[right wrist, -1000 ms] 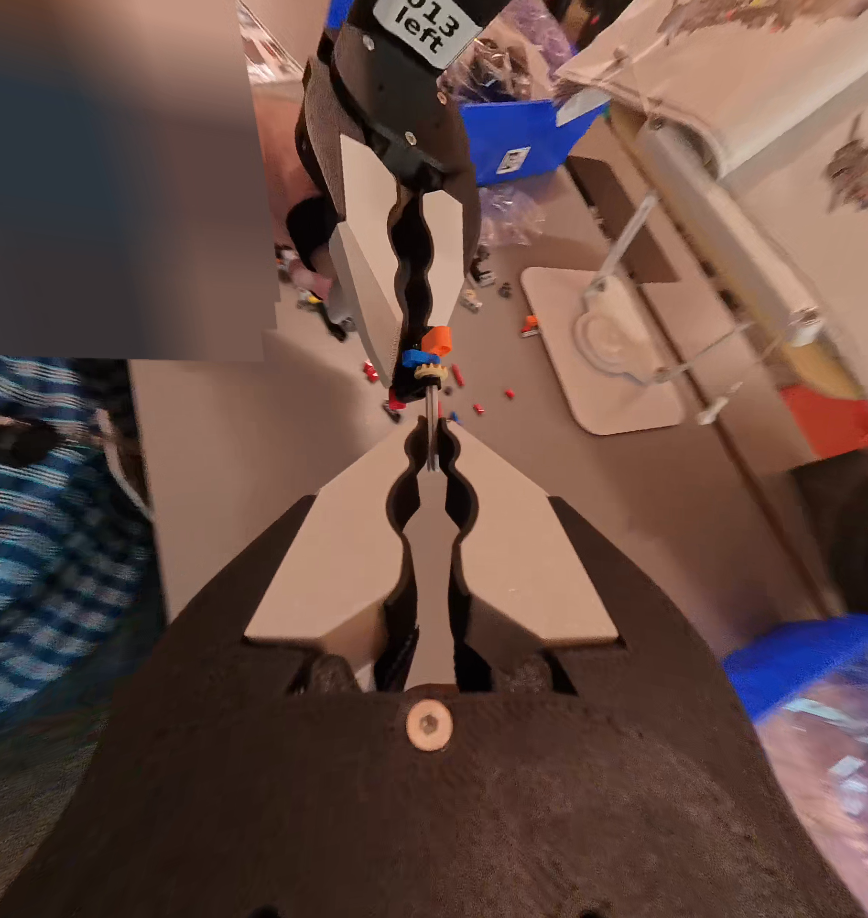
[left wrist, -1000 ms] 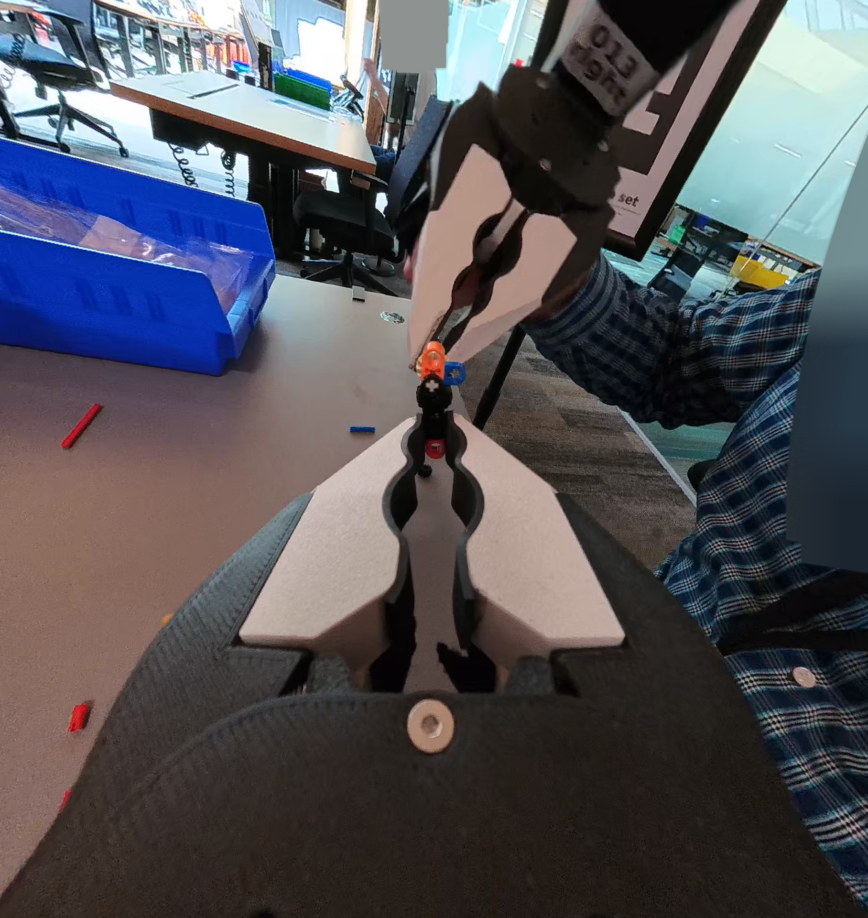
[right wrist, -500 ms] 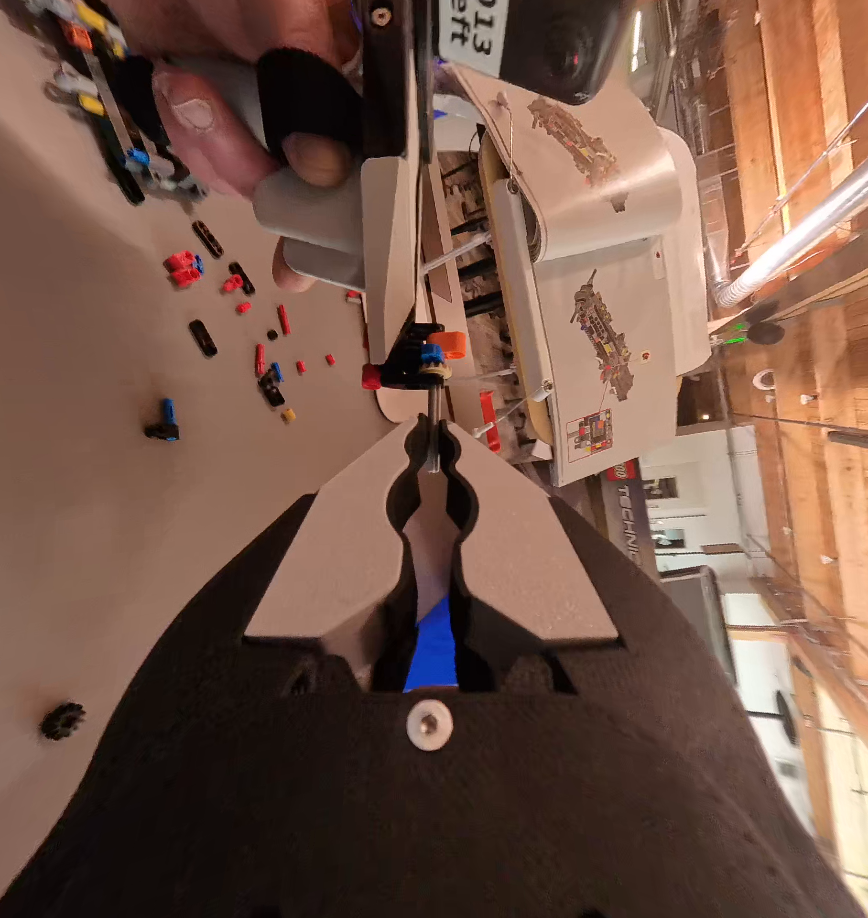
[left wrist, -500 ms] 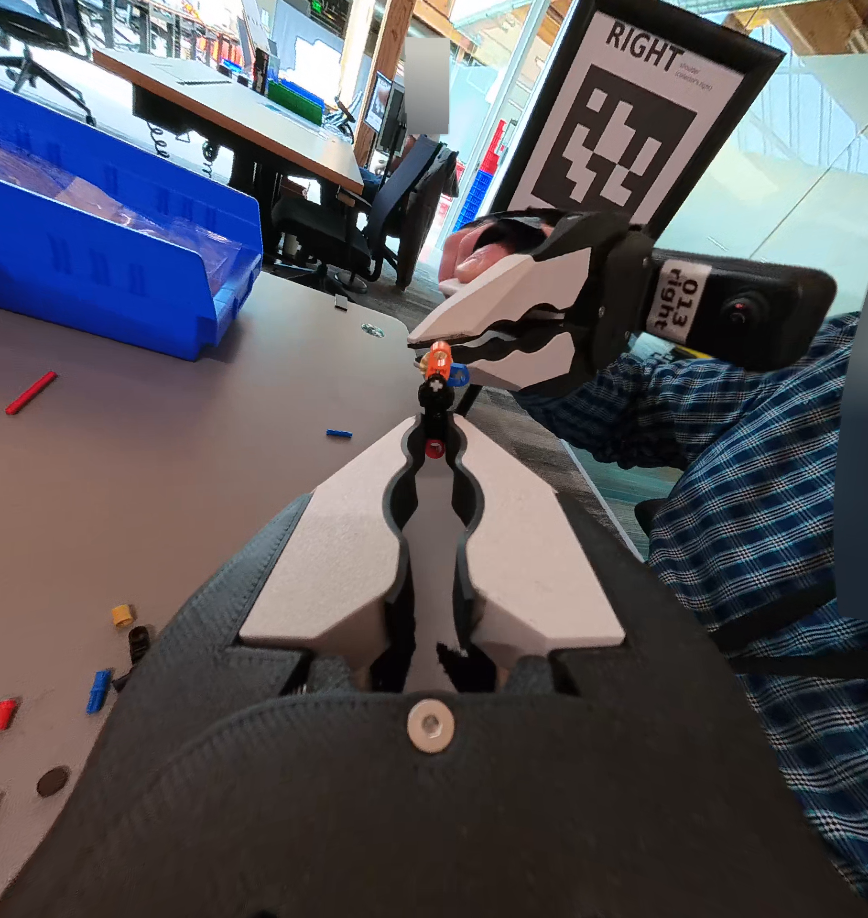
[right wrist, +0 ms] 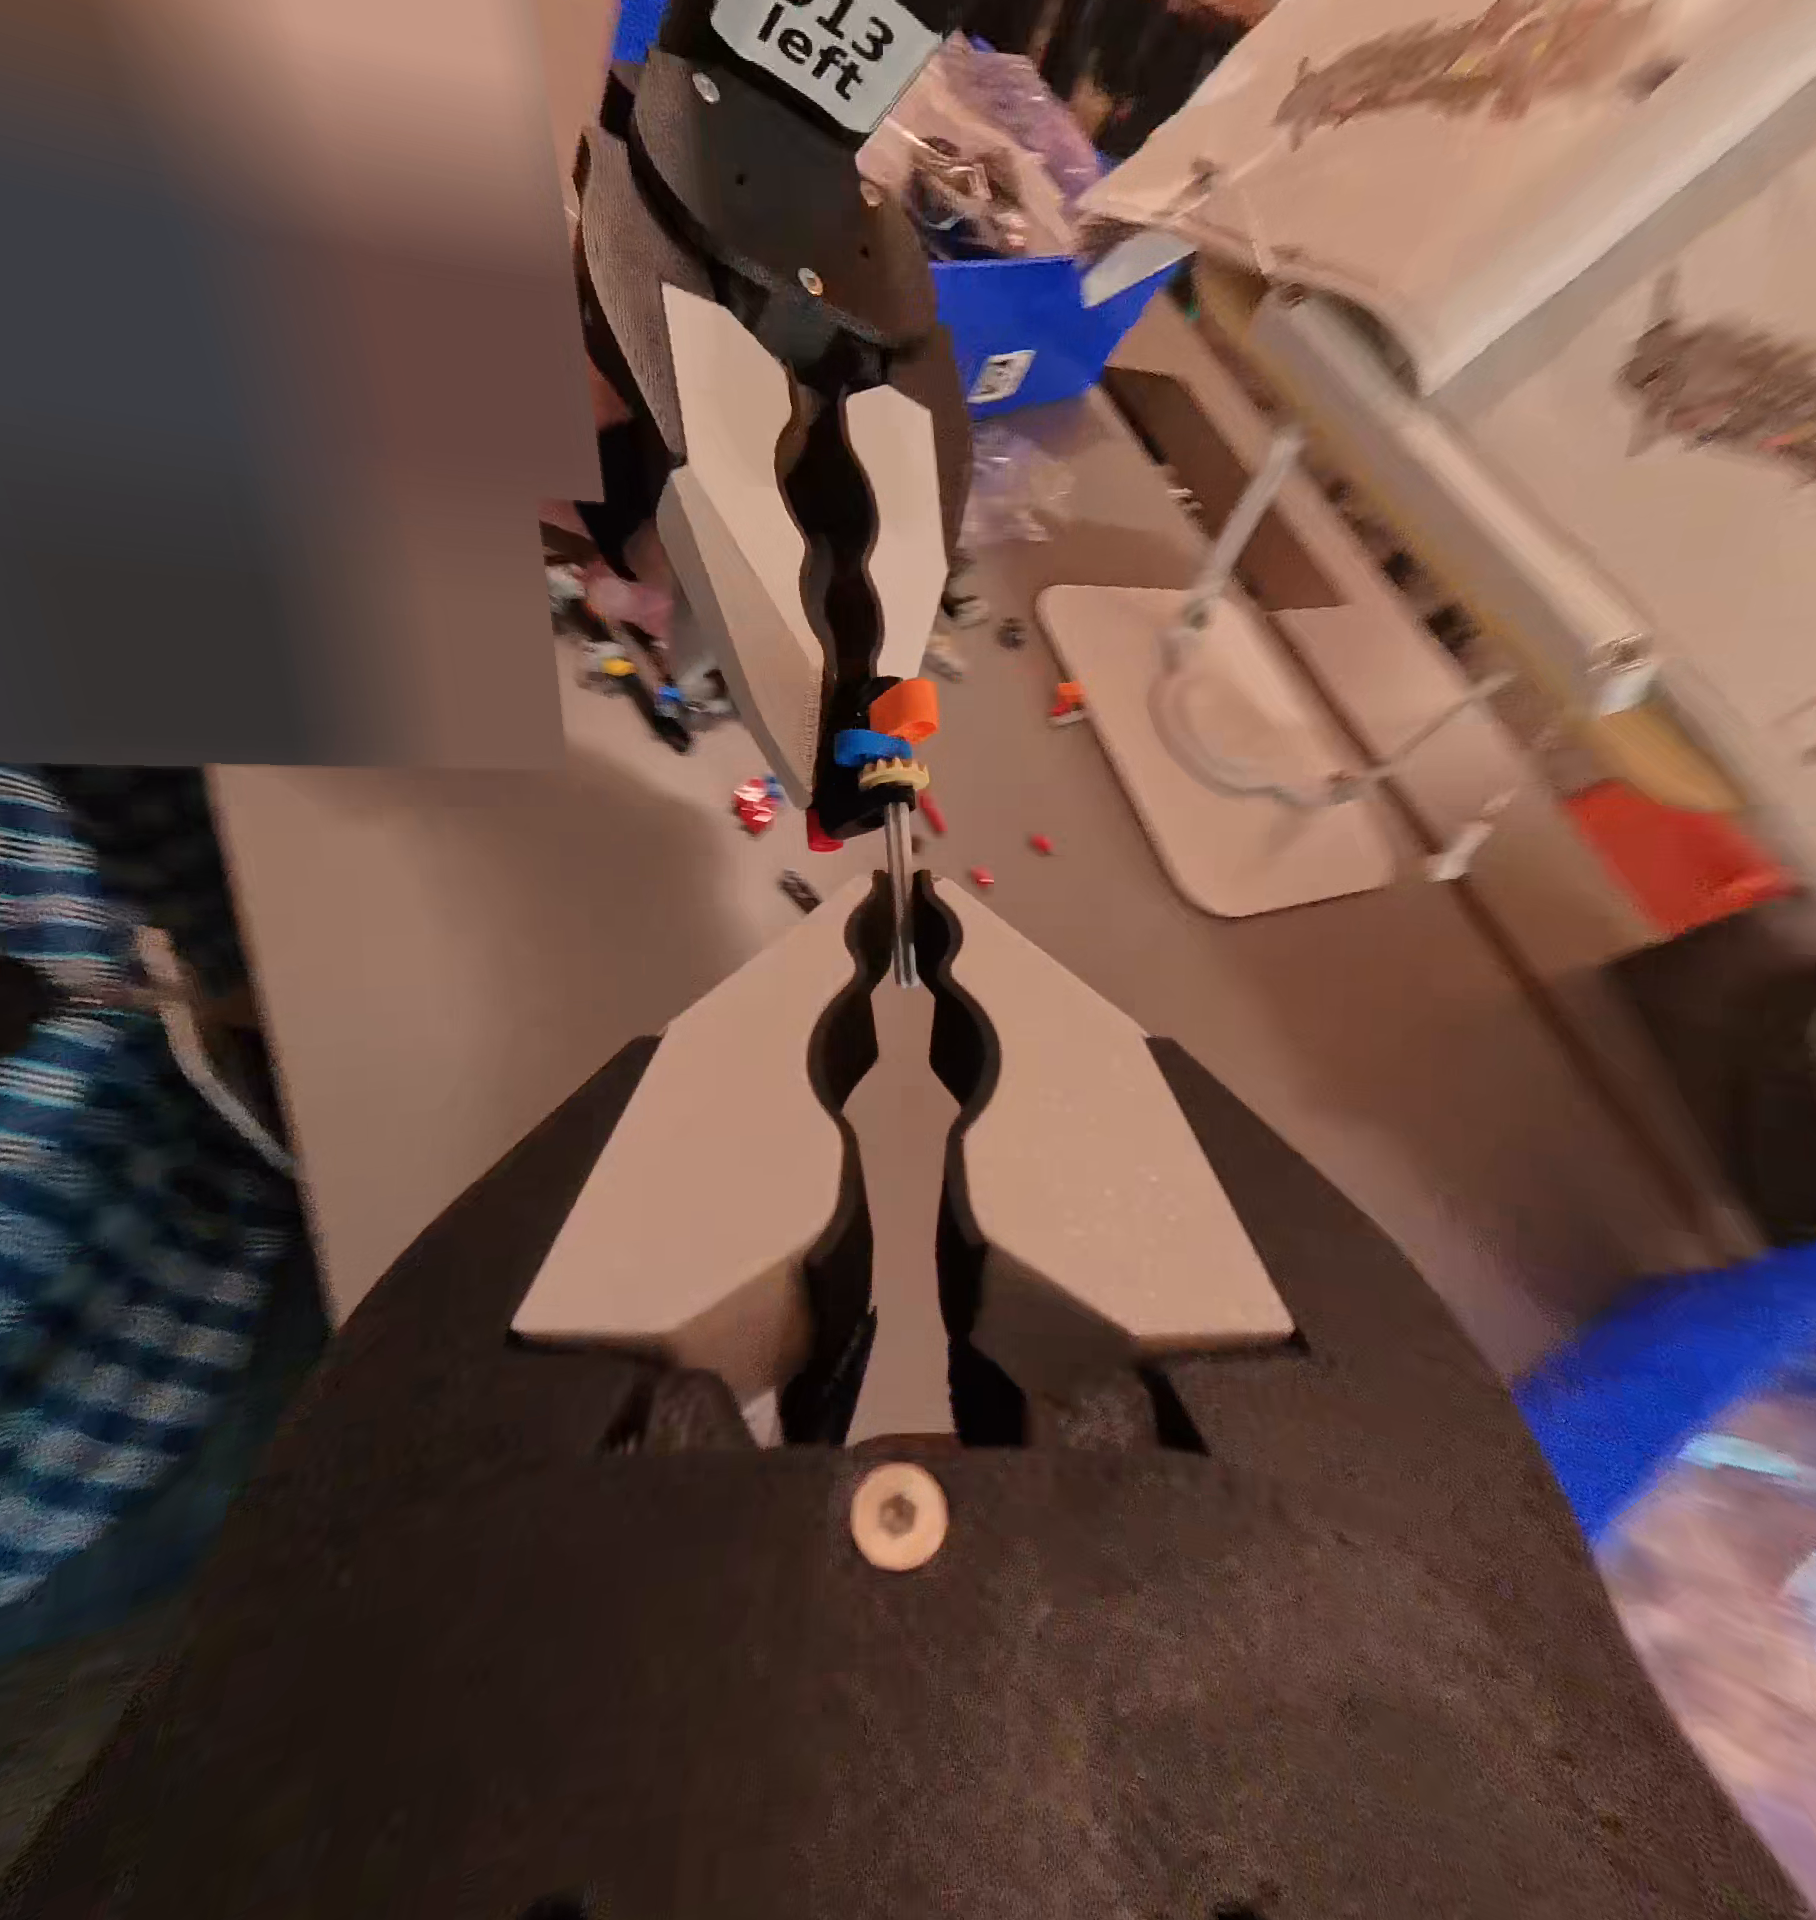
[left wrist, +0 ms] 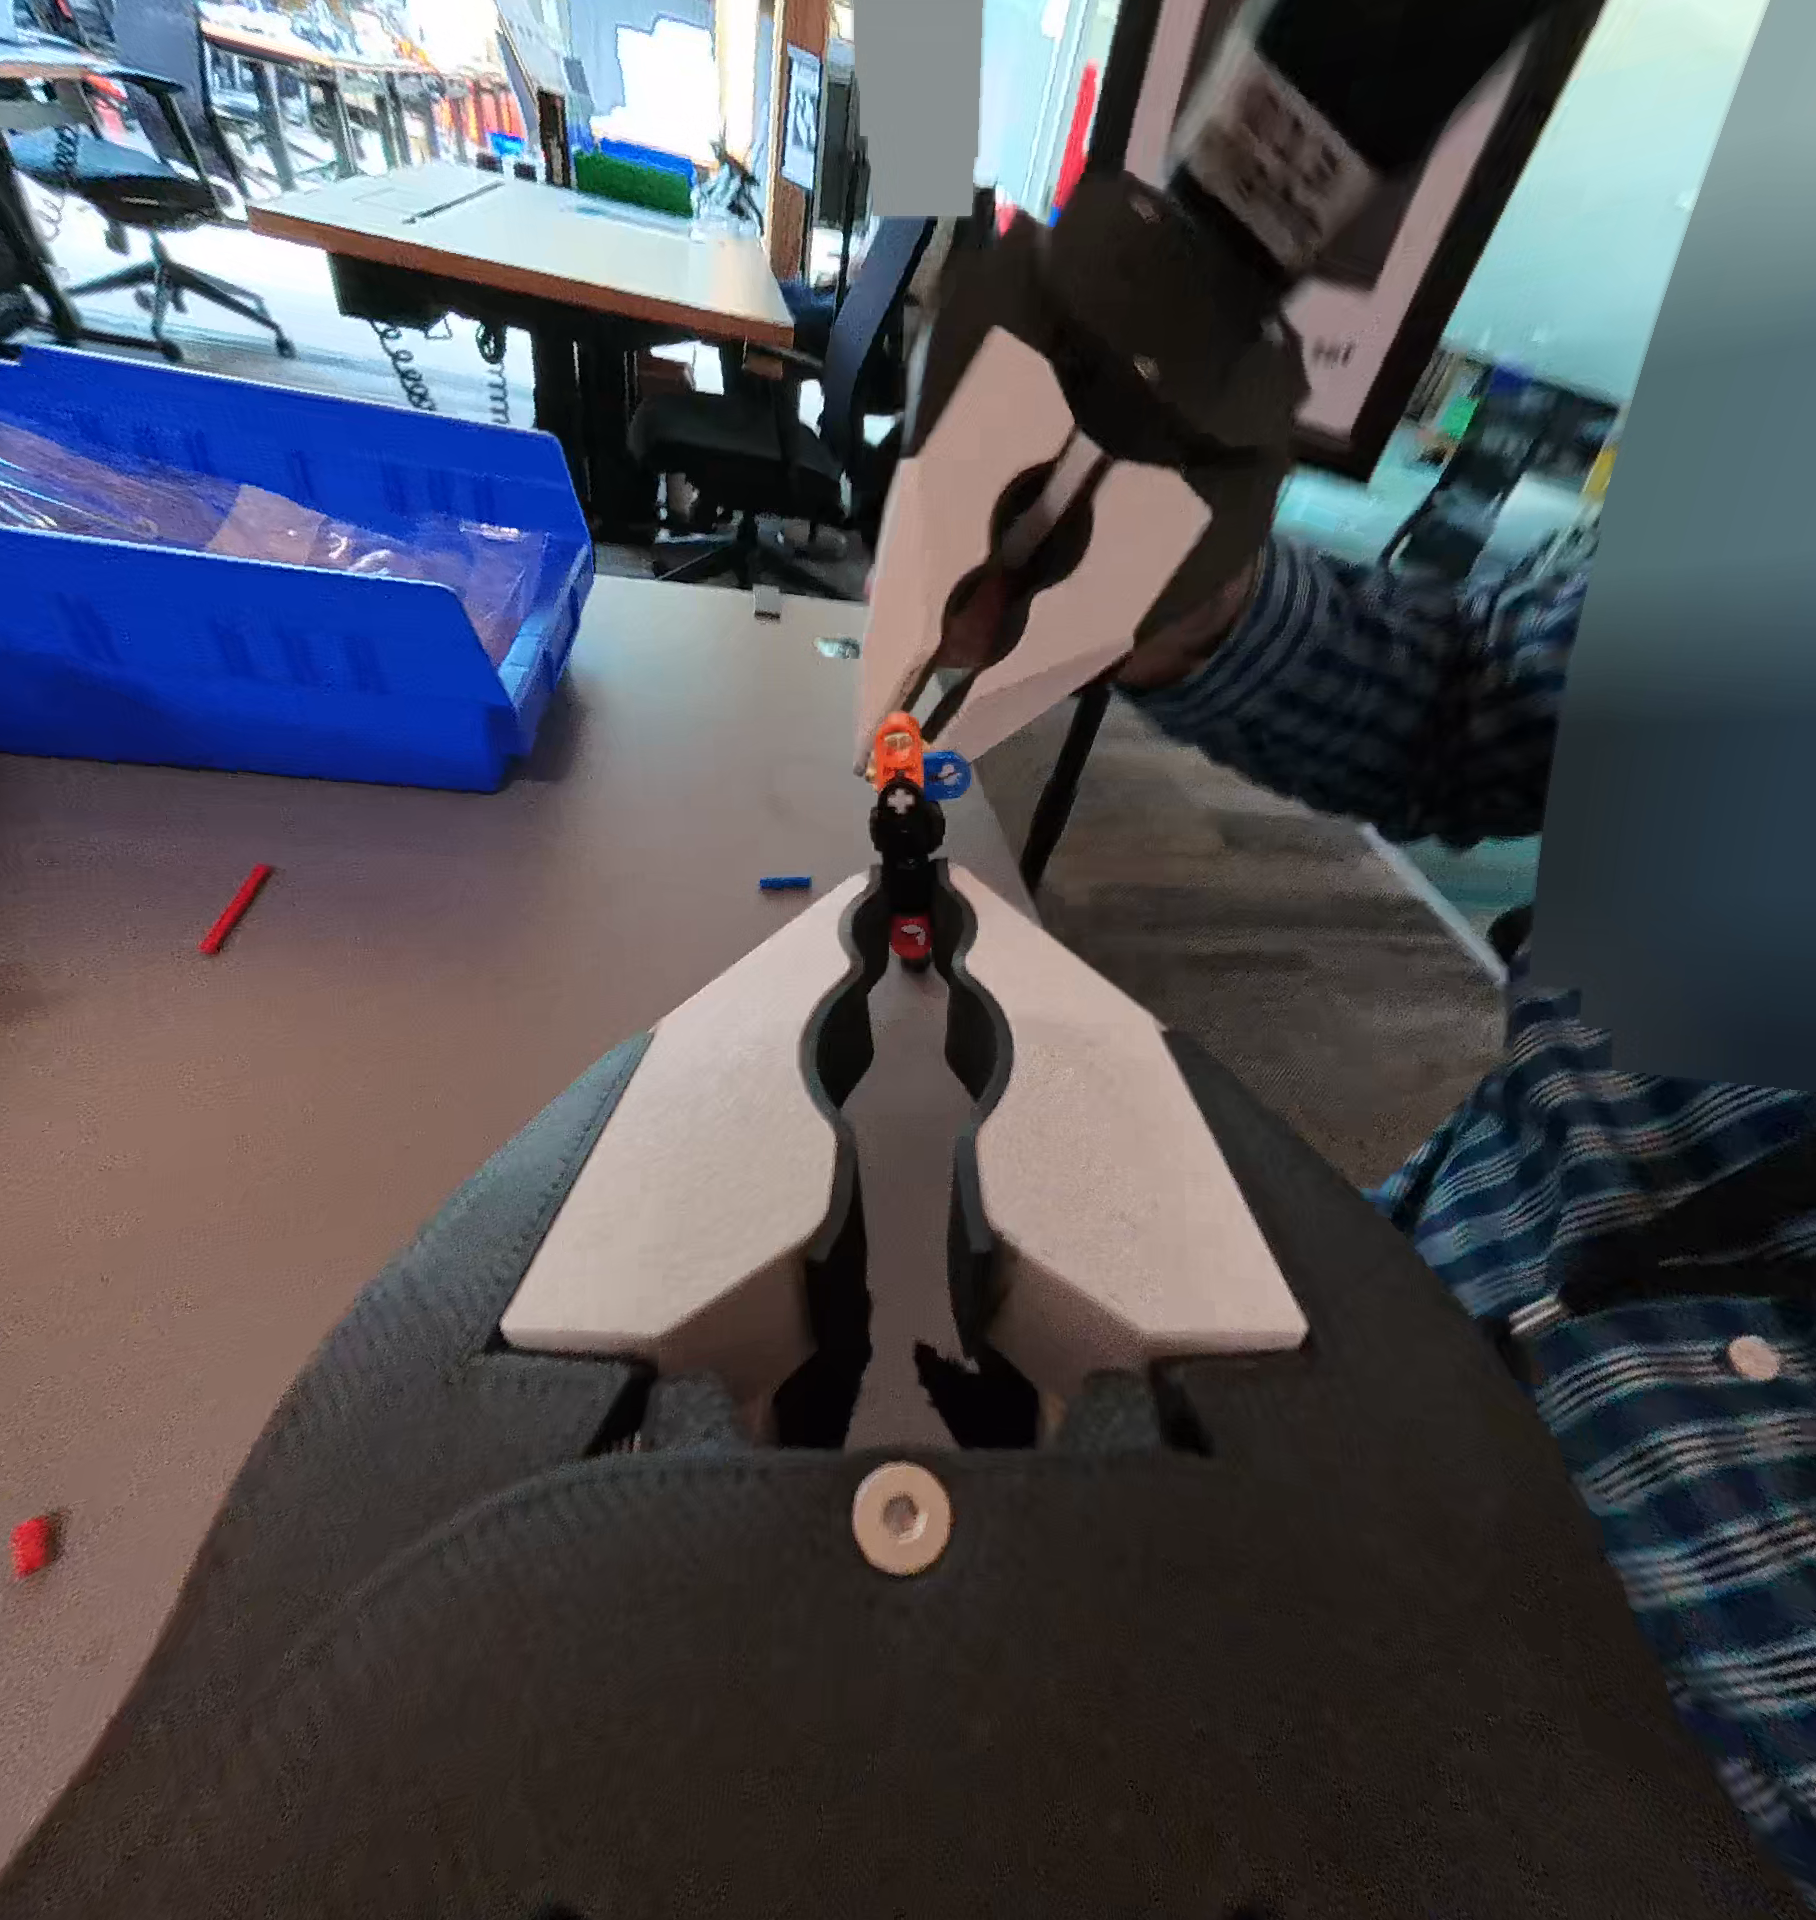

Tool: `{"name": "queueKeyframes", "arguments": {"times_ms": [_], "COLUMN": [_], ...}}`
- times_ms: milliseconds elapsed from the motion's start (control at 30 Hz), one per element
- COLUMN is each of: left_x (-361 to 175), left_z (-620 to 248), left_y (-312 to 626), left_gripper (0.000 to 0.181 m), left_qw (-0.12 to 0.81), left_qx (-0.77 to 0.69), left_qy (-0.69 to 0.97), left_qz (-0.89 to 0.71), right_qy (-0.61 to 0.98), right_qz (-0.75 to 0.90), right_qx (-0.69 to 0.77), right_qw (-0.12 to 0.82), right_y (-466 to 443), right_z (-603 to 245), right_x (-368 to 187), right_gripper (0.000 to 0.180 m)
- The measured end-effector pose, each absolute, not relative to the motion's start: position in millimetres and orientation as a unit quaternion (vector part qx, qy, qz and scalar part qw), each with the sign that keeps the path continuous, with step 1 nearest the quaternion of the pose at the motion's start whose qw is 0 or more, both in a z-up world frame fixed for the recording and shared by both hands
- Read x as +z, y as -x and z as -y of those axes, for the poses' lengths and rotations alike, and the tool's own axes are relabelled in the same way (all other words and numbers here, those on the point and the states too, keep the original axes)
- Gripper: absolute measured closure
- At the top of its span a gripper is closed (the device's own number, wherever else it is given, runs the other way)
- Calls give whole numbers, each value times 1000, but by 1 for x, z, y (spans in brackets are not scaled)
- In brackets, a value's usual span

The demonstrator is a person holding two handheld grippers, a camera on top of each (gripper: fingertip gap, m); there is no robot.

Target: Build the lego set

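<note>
Left gripper [left wrist: 906, 894] is clenched on the black lower end of a small lego assembly [left wrist: 906, 821], held above the near-right part of the table [left wrist: 384, 1039]; a red pin [left wrist: 909, 933] of the assembly sits between the fingertips. The assembly stands up out of the tips: black stem, then an orange piece [left wrist: 898, 750] and a blue piece [left wrist: 945, 774] at the top. Right gripper [right wrist: 900, 914] is clenched on a thin grey axle [right wrist: 899, 883] that runs into the same assembly just below a tan gear [right wrist: 887, 775]. In the left wrist view the gear and axle are hidden behind the orange piece and the right gripper's pale fingers [left wrist: 945, 582], so the axle's join cannot be made out there. In the right wrist view the far end of the axle is hidden inside the black part; that frame is motion-blurred, especially at its edges. Loose pieces lie on the table: a red rod [left wrist: 235, 908] at left, a short blue pin [left wrist: 784, 883] just left of the left gripper's tips, a red stub [left wrist: 31, 1545] near left. A blue bin [left wrist: 260, 623] at far left is cut off by the frame edge; its contents lie under clear plastic and cannot be identified. A plaid sleeve [left wrist: 1382, 686] shows at right.
</note>
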State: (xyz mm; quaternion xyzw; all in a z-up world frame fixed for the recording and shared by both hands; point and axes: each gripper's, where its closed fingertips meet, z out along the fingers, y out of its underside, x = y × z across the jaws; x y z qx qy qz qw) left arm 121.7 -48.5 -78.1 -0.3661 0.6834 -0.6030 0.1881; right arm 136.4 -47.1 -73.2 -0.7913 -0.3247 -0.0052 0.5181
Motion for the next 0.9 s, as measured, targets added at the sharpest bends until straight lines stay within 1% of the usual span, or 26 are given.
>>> {"name": "queueKeyframes", "arguments": {"times_ms": [100,200,267,367,433,533,567,733,900], "left_x": [-82,-85,-88,-94,-95,-99,-101,-117,-133], "left_z": [53,54,54,54,54,56,55,46,38], "left_y": [-114,-104,-100,-96,-93,-86,-84,-78,-75], "left_gripper": [175,174,174,174,174,174,174,172,158], "left_qw": [226,263,270,252,253,270,273,256,308], "left_qx": [-565,-520,-505,-512,-519,-497,-491,-465,-414], "left_qy": [323,281,276,293,293,272,266,294,312], "left_qz": [-725,-763,-772,-767,-762,-778,-783,-795,-798], "right_qy": [798,789,784,775,764,747,743,766,785], "right_qz": [301,296,293,288,255,222,217,252,277], "right_qx": [117,171,177,174,246,354,368,265,212], "right_qw": [509,511,518,535,538,517,515,530,512], "right_y": [-125,-112,-108,-105,-100,-91,-88,-82,-81], "right_z": [55,60,59,59,59,64,64,56,53], "right_x": [-78,-81,-85,-93,-96,-101,-102,-117,-133], "right_gripper": [179,179,178,179,179,178,178,179,179]}}
